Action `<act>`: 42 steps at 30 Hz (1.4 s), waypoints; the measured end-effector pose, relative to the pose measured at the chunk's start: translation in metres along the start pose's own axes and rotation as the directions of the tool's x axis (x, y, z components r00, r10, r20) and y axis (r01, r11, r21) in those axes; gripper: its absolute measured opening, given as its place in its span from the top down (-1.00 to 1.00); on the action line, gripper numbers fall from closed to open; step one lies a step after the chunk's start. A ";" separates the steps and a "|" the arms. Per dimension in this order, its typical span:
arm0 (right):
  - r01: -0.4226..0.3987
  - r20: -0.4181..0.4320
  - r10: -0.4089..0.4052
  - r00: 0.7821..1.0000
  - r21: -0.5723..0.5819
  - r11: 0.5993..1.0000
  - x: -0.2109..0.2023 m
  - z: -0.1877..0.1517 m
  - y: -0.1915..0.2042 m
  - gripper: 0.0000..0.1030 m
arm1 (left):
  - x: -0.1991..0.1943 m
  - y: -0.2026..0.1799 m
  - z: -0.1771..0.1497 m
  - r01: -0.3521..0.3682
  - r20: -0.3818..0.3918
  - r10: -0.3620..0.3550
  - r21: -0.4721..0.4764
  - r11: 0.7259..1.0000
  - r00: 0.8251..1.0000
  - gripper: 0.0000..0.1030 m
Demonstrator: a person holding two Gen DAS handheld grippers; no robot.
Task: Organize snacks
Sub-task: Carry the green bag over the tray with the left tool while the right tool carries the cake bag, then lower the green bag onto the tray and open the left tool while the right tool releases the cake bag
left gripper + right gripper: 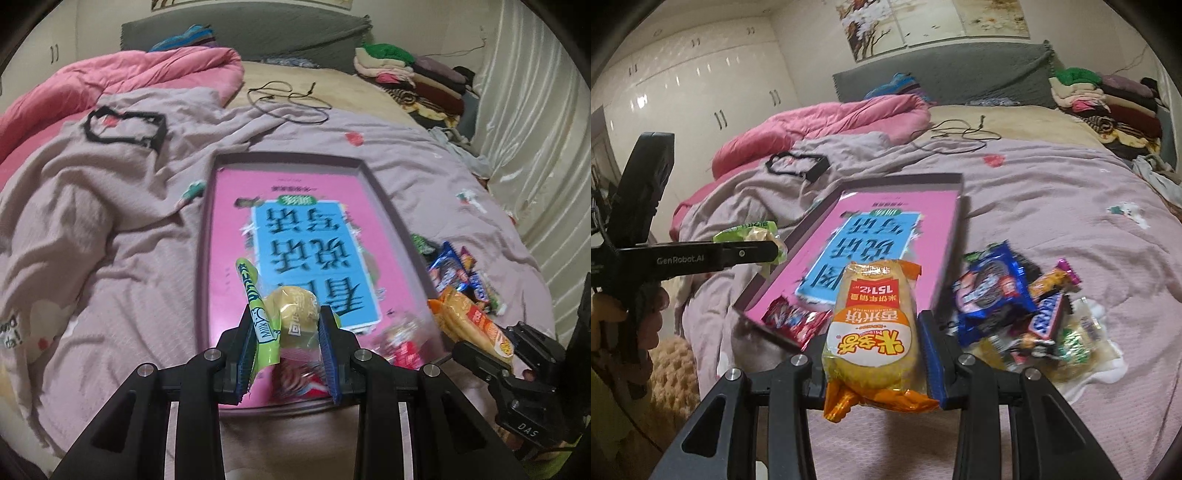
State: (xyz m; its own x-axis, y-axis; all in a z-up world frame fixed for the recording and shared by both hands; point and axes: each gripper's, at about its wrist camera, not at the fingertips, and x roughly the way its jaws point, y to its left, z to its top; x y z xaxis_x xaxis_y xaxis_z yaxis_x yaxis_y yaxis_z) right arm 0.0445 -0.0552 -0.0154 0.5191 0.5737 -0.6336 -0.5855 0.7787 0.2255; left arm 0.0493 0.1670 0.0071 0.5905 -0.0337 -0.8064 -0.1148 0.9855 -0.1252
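A shallow box lid (218,206) with a pink and blue printed bottom lies on the bed; it also shows in the right wrist view (945,236). My left gripper (286,325) is shut on a green-wrapped yellow cake snack (291,306), held above the lid's near end. My right gripper (875,332) is shut on an orange rice cracker pack (873,325), held beside the lid's near right corner. A red snack packet (798,319) lies in the lid's near end. A pile of snacks (1008,302) lies on the blanket right of the lid.
The lilac blanket (110,240) covers the bed, with a pink duvet (122,74) at the back left. A black cable (288,99) lies beyond the lid. Folded clothes (406,74) are stacked at the back right. A curtain (535,147) hangs on the right.
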 end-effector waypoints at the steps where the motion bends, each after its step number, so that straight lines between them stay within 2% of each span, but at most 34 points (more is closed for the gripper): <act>1: 0.001 -0.005 -0.001 1.000 -0.005 1.000 0.002 -0.001 0.002 0.23 | 0.001 0.003 -0.002 -0.003 -0.005 0.003 -0.002 1.000 1.000 0.37; 5: 0.012 -0.026 -0.012 1.000 -0.016 1.000 0.010 -0.003 0.008 0.23 | 0.005 0.011 -0.008 -0.022 -0.010 0.022 -0.004 1.000 1.000 0.37; 15: 0.059 -0.054 -0.059 0.997 -0.016 0.998 0.032 -0.001 0.009 0.23 | 0.014 0.008 -0.009 0.001 -0.008 -0.001 -0.006 1.000 1.000 0.37; 37: 0.093 -0.054 -0.093 0.994 -0.003 0.996 0.069 0.011 0.014 0.23 | 0.034 0.007 -0.009 0.009 -0.016 -0.010 -0.017 1.000 1.000 0.37; 42: 0.103 -0.051 -0.105 0.993 -0.054 0.993 0.070 0.006 0.023 0.23 | 0.037 0.009 -0.010 0.008 -0.022 -0.009 -0.022 1.000 1.000 0.37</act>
State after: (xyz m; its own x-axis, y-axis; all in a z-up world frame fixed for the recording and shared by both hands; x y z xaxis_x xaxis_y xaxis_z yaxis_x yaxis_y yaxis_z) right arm 0.0713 0.0049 -0.0498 0.5452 0.4746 -0.6910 -0.5618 0.8186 0.1190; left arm 0.0618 0.1728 -0.0297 0.5736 -0.0460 -0.8179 -0.1276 0.9812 -0.1447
